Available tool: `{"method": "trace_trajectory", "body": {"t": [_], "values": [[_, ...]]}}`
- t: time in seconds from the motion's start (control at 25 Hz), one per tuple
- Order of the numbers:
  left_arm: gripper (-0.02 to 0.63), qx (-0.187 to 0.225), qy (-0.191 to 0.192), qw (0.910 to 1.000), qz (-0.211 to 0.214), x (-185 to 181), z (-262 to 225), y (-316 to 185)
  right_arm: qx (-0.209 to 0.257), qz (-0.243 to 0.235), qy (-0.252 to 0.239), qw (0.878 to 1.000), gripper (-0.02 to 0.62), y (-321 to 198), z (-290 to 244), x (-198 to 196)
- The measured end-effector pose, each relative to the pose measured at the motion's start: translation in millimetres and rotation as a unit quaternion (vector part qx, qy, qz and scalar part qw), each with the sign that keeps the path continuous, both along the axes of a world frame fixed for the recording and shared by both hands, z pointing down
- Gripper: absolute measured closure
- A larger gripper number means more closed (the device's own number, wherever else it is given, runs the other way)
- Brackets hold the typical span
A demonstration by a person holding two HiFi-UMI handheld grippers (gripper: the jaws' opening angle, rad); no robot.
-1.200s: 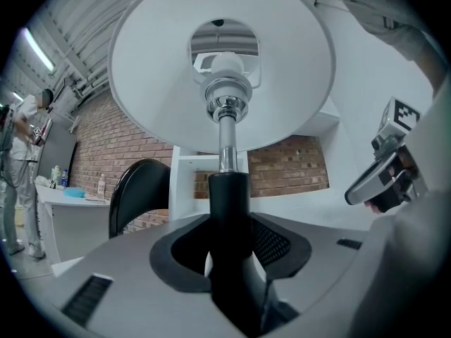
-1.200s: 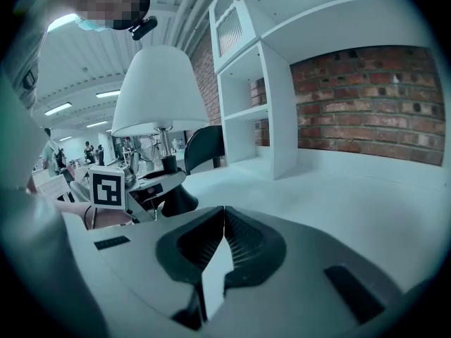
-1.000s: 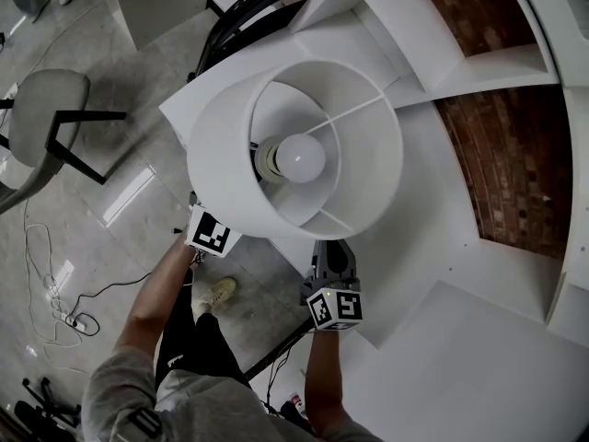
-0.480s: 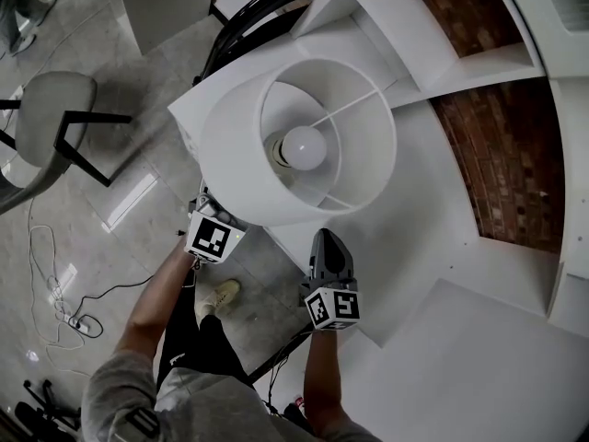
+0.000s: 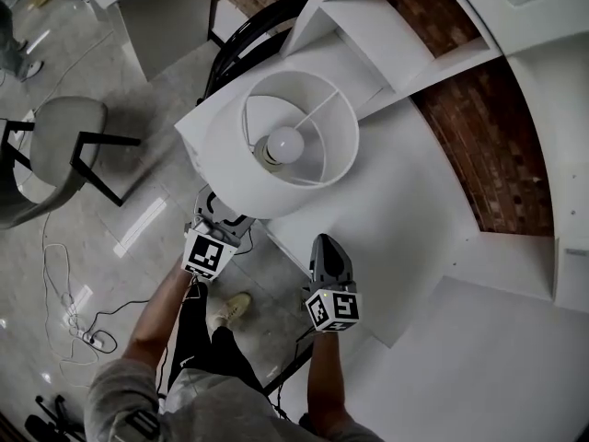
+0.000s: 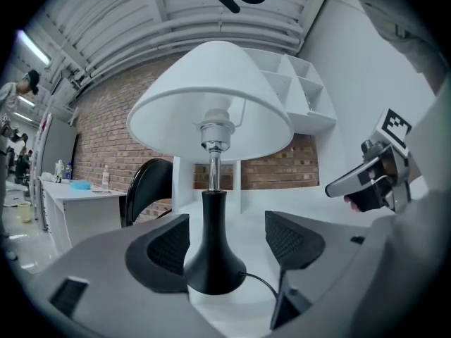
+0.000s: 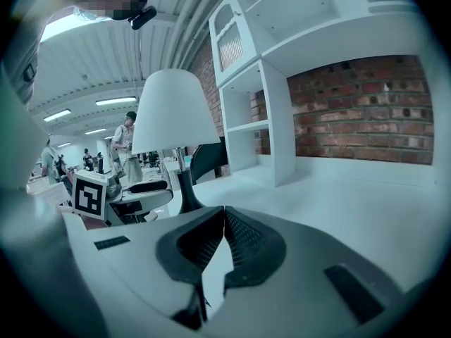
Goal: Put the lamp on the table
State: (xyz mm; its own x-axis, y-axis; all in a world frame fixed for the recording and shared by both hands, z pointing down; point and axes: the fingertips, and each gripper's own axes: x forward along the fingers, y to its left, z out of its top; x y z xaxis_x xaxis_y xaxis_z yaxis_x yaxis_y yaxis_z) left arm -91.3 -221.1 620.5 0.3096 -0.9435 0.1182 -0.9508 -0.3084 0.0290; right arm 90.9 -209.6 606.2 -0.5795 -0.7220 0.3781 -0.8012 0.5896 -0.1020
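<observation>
The lamp, with a white shade (image 5: 294,145), a bulb and a black base (image 6: 211,259), stands upright near the corner of the white table (image 5: 405,238). My left gripper (image 5: 219,212) is at the table's edge below the shade, and its jaws have just been opening. In the left gripper view the base sits between the wide-apart pads (image 6: 292,239), which do not press on it. The lamp's cord (image 6: 264,284) trails off the base. My right gripper (image 5: 329,245) hovers over the table edge to the right, shut and empty; its pads (image 7: 239,238) meet.
White shelving (image 5: 386,26) and a brick wall (image 5: 488,145) back the table. A black chair (image 5: 244,35) stands behind the lamp, a grey chair (image 5: 55,145) on the floor to the left. Cables (image 5: 74,311) lie on the floor.
The left gripper has come out from under the shade towards the person, and its jaws now stand apart. The lamp looks smaller and farther away. The right gripper has hardly shifted.
</observation>
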Motion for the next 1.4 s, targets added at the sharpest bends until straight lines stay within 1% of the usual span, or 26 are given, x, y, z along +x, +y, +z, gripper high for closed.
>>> {"method": "trace_trajectory", "body": {"t": [0.2, 0.44, 0.64, 0.84, 1.04, 1.16, 1.28, 1.4], "values": [[0.285, -0.017, 0.007, 0.9998, -0.004, 5.6, -6.0, 17.9, 0.006, 0.000, 0.000, 1.000, 0.572, 8.7, -10.4, 8.8], [0.285, -0.045, -0.003, 0.9990, -0.006, 7.9, -10.2, 41.6, 0.015, -0.011, 0.000, 1.000, 0.572, 24.3, -21.1, 9.8], [0.287, -0.057, -0.008, 0.9983, -0.004, 18.1, -28.8, 66.1, 0.024, -0.011, -0.009, 1.000, 0.572, 40.5, -41.1, 16.1], [0.287, -0.056, -0.008, 0.9984, 0.001, 31.7, -59.9, 84.4, 0.038, -0.007, -0.022, 0.999, 0.572, 55.6, -66.8, 24.9], [0.287, -0.043, -0.008, 0.9990, 0.011, 50.0, -92.6, 100.3, 0.053, -0.002, -0.032, 0.998, 0.572, 70.9, -90.7, 37.2], [0.296, -0.037, -0.006, 0.9993, 0.006, 57.8, -114.0, 109.7, 0.064, 0.009, -0.039, 0.997, 0.572, 79.1, -109.2, 50.2], [0.320, -0.031, -0.009, 0.9995, 0.000, 60.9, -132.5, 114.0, 0.075, 0.019, -0.049, 0.996, 0.572, 83.2, -122.9, 60.7], [0.322, -0.027, -0.010, 0.9996, -0.002, 66.4, -149.3, 120.9, 0.080, 0.030, -0.058, 0.995, 0.572, 90.5, -131.9, 72.7]]}}
